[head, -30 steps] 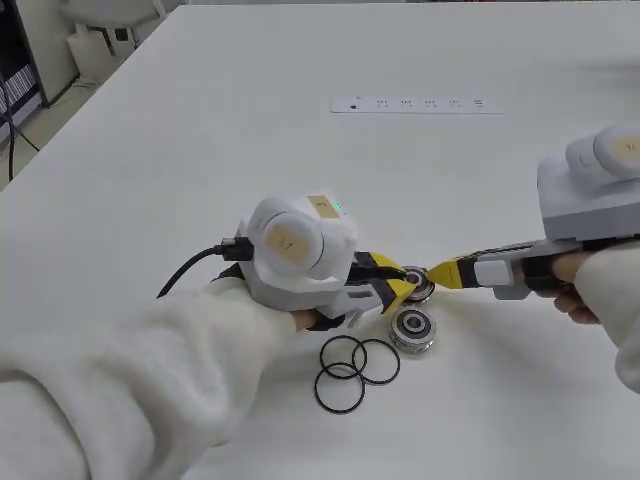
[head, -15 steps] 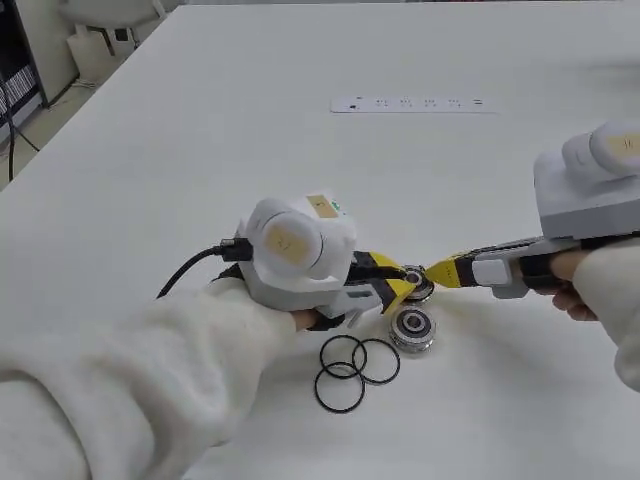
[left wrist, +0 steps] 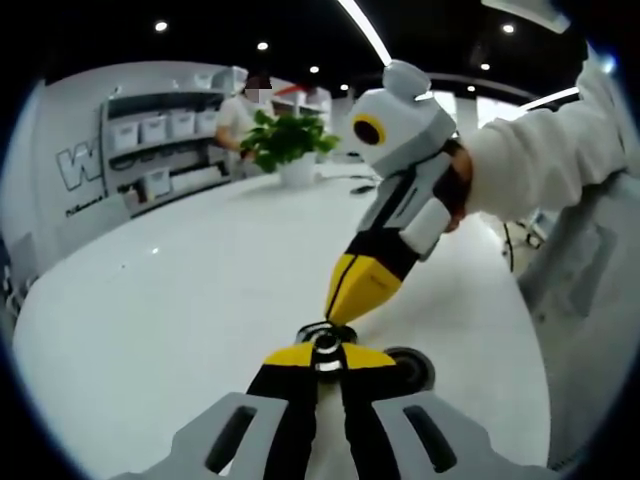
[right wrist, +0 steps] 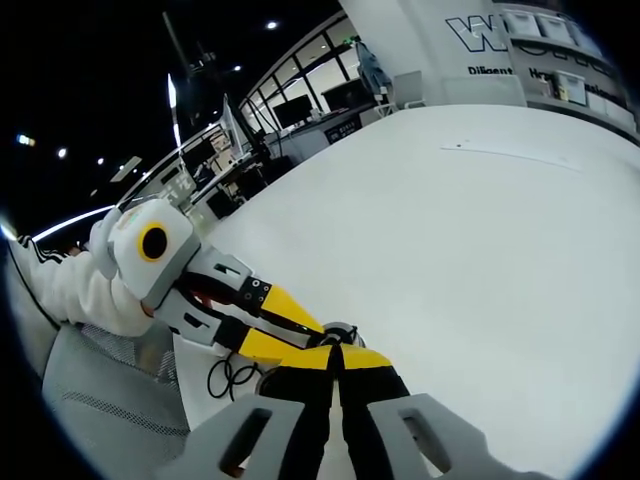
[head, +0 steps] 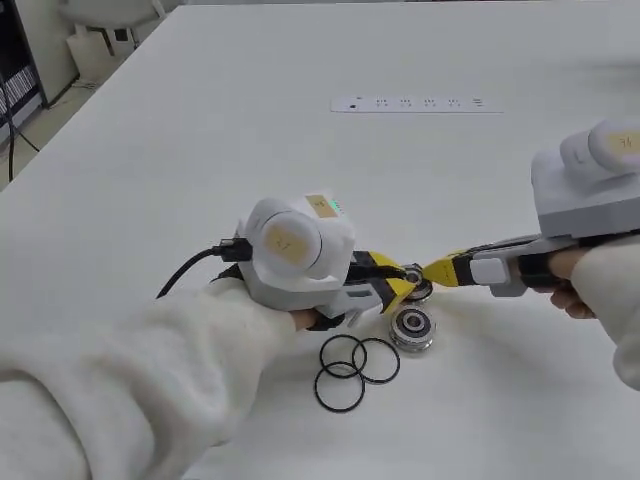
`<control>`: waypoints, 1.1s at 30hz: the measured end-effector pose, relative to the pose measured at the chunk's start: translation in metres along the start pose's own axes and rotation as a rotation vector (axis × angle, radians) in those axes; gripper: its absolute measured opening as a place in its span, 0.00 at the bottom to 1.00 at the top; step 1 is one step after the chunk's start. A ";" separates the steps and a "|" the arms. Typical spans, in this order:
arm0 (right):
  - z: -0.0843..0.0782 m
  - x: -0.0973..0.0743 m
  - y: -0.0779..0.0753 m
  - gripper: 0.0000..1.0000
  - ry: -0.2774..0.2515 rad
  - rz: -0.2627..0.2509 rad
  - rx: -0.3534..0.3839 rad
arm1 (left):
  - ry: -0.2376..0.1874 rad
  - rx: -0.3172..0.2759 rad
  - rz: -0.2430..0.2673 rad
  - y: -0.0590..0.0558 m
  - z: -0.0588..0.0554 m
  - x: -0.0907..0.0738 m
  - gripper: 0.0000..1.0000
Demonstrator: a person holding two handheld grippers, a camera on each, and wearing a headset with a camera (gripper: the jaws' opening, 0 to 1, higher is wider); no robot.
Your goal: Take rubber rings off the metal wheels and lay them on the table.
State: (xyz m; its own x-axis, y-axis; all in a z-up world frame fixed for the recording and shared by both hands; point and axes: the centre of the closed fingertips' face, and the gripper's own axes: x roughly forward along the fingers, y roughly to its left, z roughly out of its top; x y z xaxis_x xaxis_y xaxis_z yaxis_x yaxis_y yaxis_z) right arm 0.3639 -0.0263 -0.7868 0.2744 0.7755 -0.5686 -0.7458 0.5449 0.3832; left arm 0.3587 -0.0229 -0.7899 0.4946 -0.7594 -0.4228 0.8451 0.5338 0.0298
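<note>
Holding the wheel: the left gripper is clamping a small metal wheel between its yellow-tipped jaws. The jaws are sitting almost together around it, low over the white table.
Right gripper: the right gripper is reaching in from the right. Its jaws are drawn together to a fine point that is touching the right edge of the held wheel. Whether rubber is being pinched between them is too small to tell.
Key relation: the two grippers are pointing tip to tip along one left-to-right line, with the held wheel between them. The wheel is lying just left of the right gripper's point, so any peeling pull is likely going rightward, away from the left gripper.
Nearer gripper: both are touching the held wheel; the left is gripping it and the right is working at its rim.
Wheel's look: it is showing silvery metal with a dark centre, and a dark band at its rim is probably its rubber ring.
Second wheel: it is lying flat on the table, just near of the held one.
Loose rings: three thin black rings are lying overlapped on the table, near and left of the second wheel.
</note>
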 end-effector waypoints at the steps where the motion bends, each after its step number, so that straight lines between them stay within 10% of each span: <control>1: 0.000 0.000 0.001 0.00 0.000 0.002 -0.001 | 0.000 0.000 0.001 0.000 0.000 0.000 0.09; 33: 0.009 -0.005 -0.002 0.00 -0.033 0.002 -0.001 | 0.008 -0.003 -0.002 -0.001 0.006 -0.005 0.21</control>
State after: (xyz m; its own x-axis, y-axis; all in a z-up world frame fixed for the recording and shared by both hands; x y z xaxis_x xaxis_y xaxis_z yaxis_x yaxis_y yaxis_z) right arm 0.3689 -0.0283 -0.7784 0.2933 0.7866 -0.5434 -0.7471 0.5432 0.3830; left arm 0.3569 -0.0218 -0.7821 0.4912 -0.7576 -0.4298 0.8456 0.5331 0.0266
